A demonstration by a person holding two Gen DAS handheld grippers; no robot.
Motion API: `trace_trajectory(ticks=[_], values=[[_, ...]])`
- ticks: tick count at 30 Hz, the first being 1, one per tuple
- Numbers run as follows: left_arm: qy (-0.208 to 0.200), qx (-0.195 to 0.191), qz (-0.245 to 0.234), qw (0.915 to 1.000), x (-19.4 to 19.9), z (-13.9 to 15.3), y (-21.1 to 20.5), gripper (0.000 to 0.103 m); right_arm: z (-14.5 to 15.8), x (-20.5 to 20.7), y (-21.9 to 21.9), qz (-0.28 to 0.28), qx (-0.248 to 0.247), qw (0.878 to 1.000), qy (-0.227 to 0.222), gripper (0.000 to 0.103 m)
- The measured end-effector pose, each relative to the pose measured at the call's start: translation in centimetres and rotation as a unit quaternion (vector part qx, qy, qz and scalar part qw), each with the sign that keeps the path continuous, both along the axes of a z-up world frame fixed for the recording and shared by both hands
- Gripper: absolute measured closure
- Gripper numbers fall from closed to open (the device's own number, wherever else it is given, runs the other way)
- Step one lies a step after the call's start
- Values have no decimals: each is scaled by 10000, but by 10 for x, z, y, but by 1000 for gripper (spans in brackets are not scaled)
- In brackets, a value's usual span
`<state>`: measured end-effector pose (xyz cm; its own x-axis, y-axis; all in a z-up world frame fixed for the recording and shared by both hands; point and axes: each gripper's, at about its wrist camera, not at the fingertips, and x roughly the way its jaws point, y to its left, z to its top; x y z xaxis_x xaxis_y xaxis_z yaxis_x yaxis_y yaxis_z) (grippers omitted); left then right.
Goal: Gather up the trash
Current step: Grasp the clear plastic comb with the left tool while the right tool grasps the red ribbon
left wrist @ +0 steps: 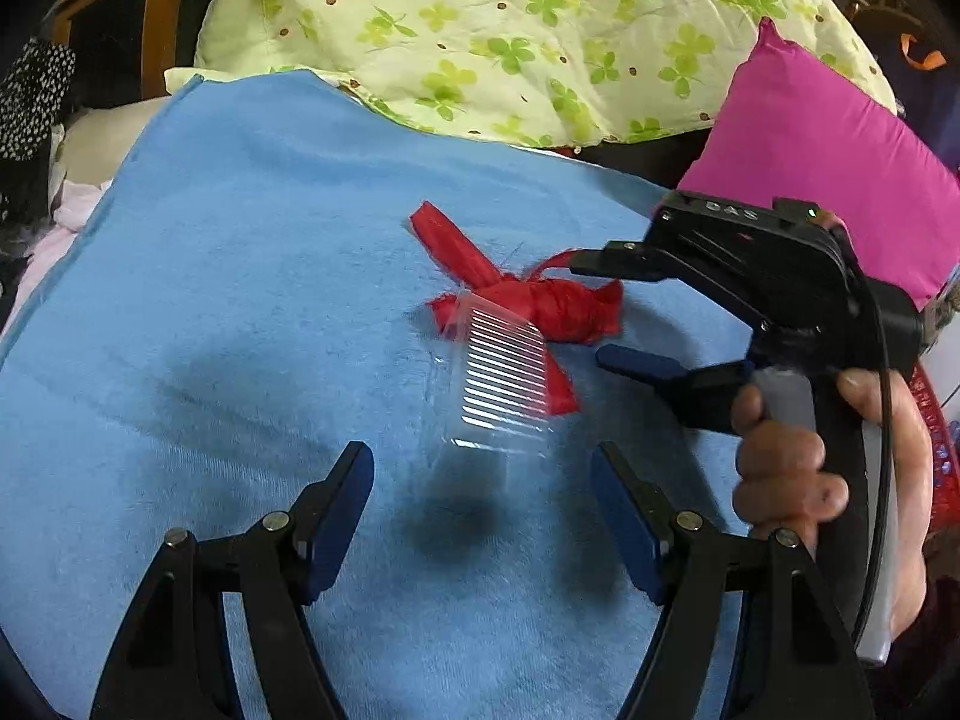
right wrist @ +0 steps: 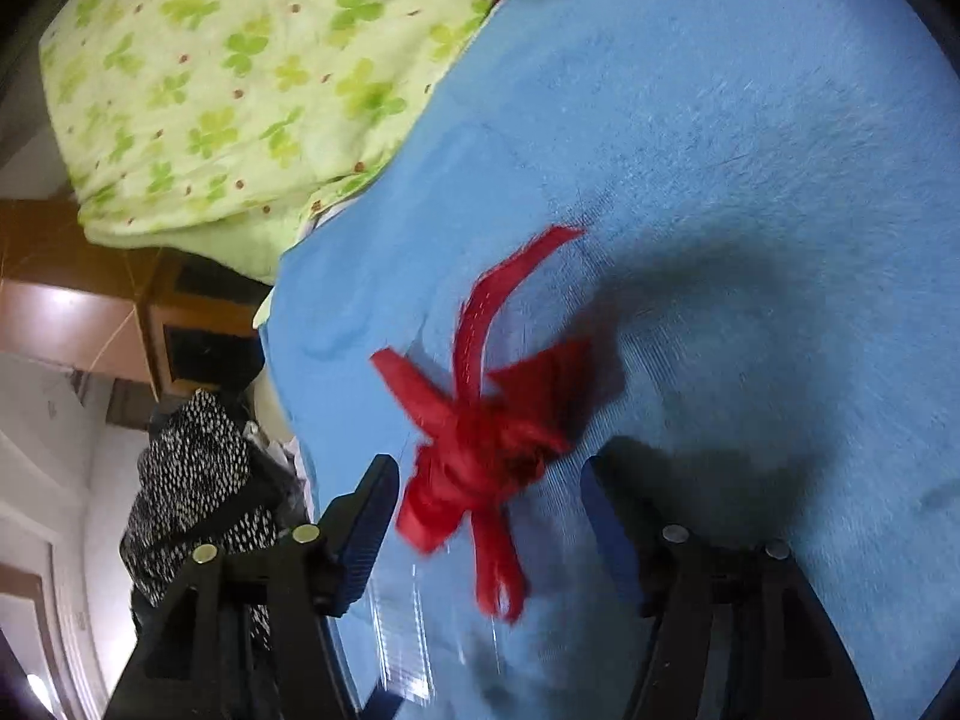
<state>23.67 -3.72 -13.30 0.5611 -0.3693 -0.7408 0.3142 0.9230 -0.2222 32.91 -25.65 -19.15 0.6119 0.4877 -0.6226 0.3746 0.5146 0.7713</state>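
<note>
A knotted red plastic scrap [left wrist: 543, 303] lies on a blue towel [left wrist: 240, 300]. A clear ribbed plastic cup [left wrist: 501, 396] lies on its side just in front of it. My left gripper [left wrist: 480, 480] is open, with the cup's near end between its fingertips. My right gripper [left wrist: 591, 312] comes in from the right, open, its fingers either side of the red knot's right end. In the right wrist view the red scrap [right wrist: 480, 456] sits between the open right gripper's [right wrist: 489, 492] fingers, and the clear cup [right wrist: 408, 642] shows faintly below.
A green clover-print quilt [left wrist: 510, 30] is bunched behind the towel. A pink pillow [left wrist: 828, 150] sits at the back right. Black-and-white spotted cloth [right wrist: 192, 480] and a wooden cabinet [right wrist: 120, 312] stand past the towel's far edge. A red basket [left wrist: 936, 450] is at the right edge.
</note>
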Motion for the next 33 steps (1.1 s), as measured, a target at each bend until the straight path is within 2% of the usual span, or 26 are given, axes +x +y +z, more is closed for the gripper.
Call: trace_trajectory(ticks=[4, 7, 8, 9, 10, 11, 13, 21, 25, 33], values=[[81, -82, 93, 9999, 11, -6, 1, 28, 5, 14, 5, -22, -239, 9997, -41, 36], [87, -31, 104, 9999, 15, -10, 0, 28, 8, 17, 15, 0, -659, 9978, -117, 38], [101, -35, 89, 9999, 17, -11, 0, 28, 11, 18, 18, 56, -897, 9959, -103, 43], [103, -39, 102, 9999, 18, -12, 0, 29, 12, 19, 21, 149, -1087, 9939, -92, 61], [109, -45, 128, 9998, 19, -13, 0, 34, 11, 17, 20, 165, -1090, 9938, -132, 64], [128, -61, 133, 9998, 21, -13, 0, 43, 11, 14, 18, 135, -1060, 9941, -188, 64], [182, -109, 132, 9997, 23, -14, 1, 52, 13, 9, 17, 108, -1142, 9931, -242, 65], [50, -332, 266, 9991, 12, 1, 10, 55, 61, -42, -7, -205, -1863, 9796, -724, 65], [-17, -367, 327, 9988, 1, 6, 13, 55, 86, -73, -20, -321, -2013, 9744, -951, 65], [-328, -45, 195, 9993, -31, 17, -4, 55, 121, -142, -28, -315, -2422, 9607, -1320, 65]])
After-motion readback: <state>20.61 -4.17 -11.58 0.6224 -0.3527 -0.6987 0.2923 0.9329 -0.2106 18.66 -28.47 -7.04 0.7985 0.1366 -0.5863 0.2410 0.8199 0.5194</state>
